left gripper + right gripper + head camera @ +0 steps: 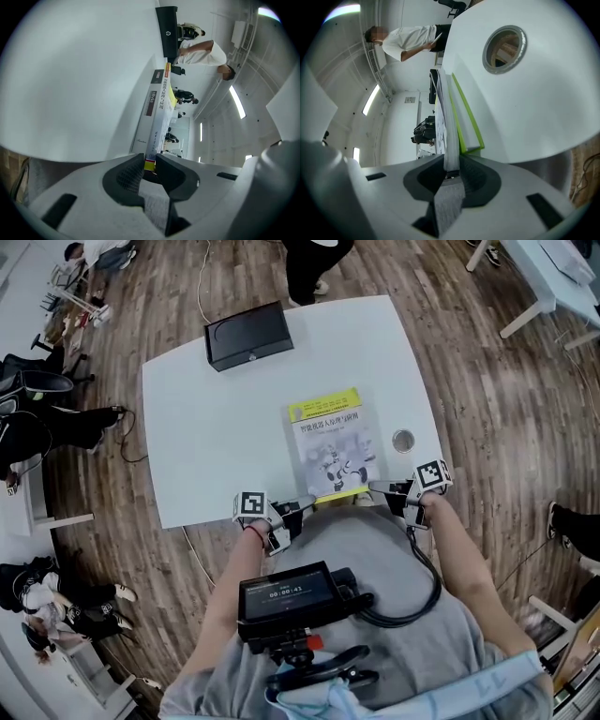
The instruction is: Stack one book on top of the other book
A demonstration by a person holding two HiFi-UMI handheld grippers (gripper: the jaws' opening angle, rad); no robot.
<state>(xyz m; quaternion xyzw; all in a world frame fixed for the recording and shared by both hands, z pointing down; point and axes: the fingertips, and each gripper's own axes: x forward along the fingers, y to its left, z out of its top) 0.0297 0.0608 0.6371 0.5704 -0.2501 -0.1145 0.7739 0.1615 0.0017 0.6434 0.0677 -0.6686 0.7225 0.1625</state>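
A book with a yellow band and a robot picture on its cover (333, 442) lies near the front edge of the white table (206, 437). It rests on a second book, whose green edge (464, 115) shows under it in the right gripper view. My left gripper (298, 512) (150, 161) is shut on the top book's near left corner. My right gripper (380, 491) (451, 168) is shut on its near right corner, and the pale page edge (450, 136) runs straight in between the pads. The green book's corner lies just outside those jaws.
A black box (248, 334) stands at the table's far side. A round cable hole (403, 440) (504, 49) sits in the tabletop right of the books. A person stands beyond the far edge (314, 268). Other tables and seated people surround on the wood floor.
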